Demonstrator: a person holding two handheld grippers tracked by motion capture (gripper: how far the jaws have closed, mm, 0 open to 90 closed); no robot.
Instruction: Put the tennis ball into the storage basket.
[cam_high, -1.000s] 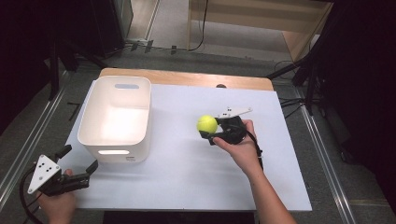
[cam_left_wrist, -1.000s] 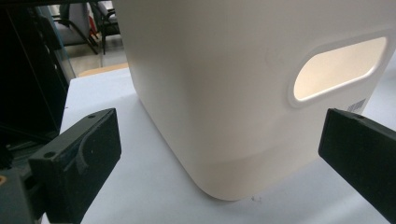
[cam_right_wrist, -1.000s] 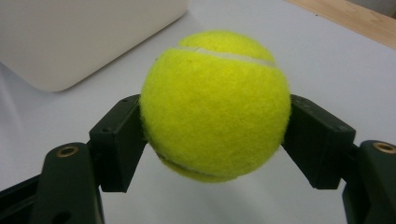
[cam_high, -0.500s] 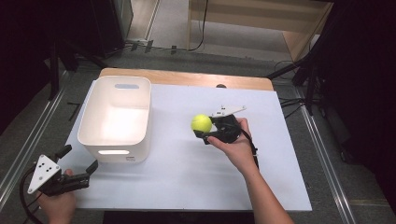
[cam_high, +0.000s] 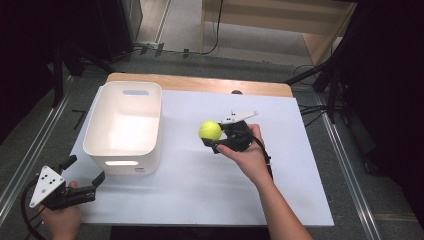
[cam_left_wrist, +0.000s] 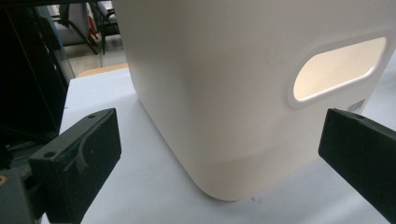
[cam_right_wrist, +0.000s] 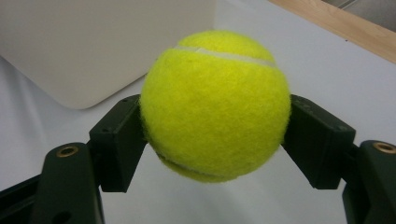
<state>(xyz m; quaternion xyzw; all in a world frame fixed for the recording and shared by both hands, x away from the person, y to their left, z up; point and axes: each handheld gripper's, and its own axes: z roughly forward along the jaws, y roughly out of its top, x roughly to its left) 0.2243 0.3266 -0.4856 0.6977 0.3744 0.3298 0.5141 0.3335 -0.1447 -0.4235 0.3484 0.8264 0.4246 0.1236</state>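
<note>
A yellow tennis ball (cam_high: 210, 130) sits clamped between the jaws of the right hand-held gripper (cam_high: 214, 142), carried just above the white table (cam_high: 200, 190) and a short way to the right of a white plastic bin (cam_high: 125, 125). In the right gripper view the ball (cam_right_wrist: 215, 105) is pressed on both sides by the black pads (cam_right_wrist: 119, 140), with the wall of the bin (cam_right_wrist: 93, 46) ahead and to the left. The pickup looks complete; what seems to remain is the carry over the rim and the release, since the bin's inside shows nothing in it. The left hand-held gripper (cam_high: 82, 182) waits at the near left corner of the table, its jaws apart and holding nothing, pointed at the bin's near wall (cam_left_wrist: 233, 93) with its handle slot.
</note>
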